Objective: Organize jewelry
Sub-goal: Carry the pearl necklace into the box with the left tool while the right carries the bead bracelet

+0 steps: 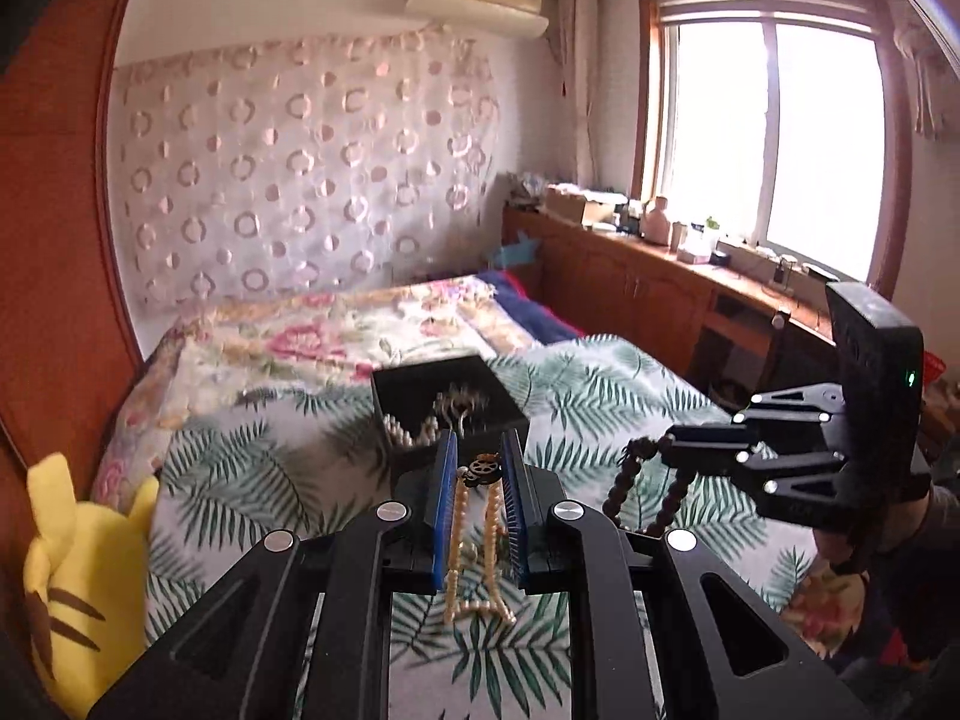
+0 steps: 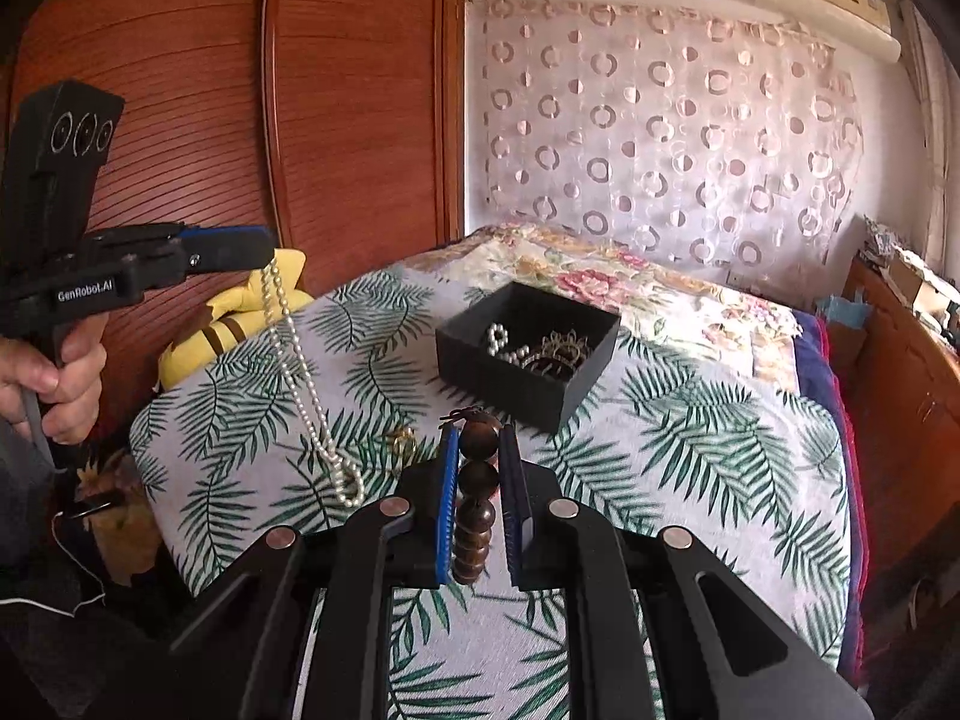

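Observation:
My left gripper (image 1: 478, 450) is shut on a pearl necklace (image 1: 459, 540) near its dark clasp; the strand hangs in a loop below the blue pads. In the right wrist view the left gripper (image 2: 264, 249) is raised at the left, and the pearl necklace (image 2: 294, 360) trails down to the bedcover. My right gripper (image 2: 479, 432) is shut on a string of brown wooden beads (image 2: 478, 480). It also shows at the right as the right gripper (image 1: 660, 447), with the wooden beads (image 1: 624, 480) dangling. An open black box (image 2: 498, 384) on the bed holds pearls and a metal ornament; the box (image 1: 420, 369) lies just beyond the left fingertips.
The bed has a leaf-print cover (image 2: 690, 450) and a floral quilt (image 1: 312, 330) behind. A small gold piece (image 2: 401, 438) lies on the cover. A yellow plush toy (image 1: 78, 570) sits at the bed's left edge by the wooden wardrobe (image 2: 180, 60). A cluttered wooden cabinet (image 1: 648, 276) runs under the window.

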Tool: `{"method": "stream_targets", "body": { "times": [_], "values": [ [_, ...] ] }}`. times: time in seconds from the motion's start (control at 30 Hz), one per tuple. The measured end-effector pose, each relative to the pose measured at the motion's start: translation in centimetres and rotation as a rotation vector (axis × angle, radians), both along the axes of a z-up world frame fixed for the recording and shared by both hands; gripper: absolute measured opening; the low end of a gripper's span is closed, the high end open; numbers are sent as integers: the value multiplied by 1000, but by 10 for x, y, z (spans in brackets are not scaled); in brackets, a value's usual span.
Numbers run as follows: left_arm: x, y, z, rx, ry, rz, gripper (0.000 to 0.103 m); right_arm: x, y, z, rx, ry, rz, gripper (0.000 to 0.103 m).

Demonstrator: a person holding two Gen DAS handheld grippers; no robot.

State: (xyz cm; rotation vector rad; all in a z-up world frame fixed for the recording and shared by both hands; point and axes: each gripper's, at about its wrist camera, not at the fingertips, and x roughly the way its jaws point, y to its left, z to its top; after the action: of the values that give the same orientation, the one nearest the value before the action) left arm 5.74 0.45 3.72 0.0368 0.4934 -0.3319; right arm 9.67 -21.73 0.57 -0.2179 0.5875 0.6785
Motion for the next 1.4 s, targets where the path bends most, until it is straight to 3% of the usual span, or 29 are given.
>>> {"method": "stream_targets", "body": {
  "times": [0.37, 0.77, 1.03, 1.4],
  "values": [
    [22, -14, 49, 11, -94, -19, 14, 25, 12, 32, 0, -66, 7, 15],
    [75, -18, 76, 9, -108, 13, 14, 73, 30, 56, -18, -87, -7, 15],
    [112, -22, 77, 12, -71, 35, 14, 108, 44, 58, -30, -79, -32, 15],
    [162, -23, 45, 38, 22, 87, 14, 143, 56, 42, -31, -38, -49, 15]
  ]
}}
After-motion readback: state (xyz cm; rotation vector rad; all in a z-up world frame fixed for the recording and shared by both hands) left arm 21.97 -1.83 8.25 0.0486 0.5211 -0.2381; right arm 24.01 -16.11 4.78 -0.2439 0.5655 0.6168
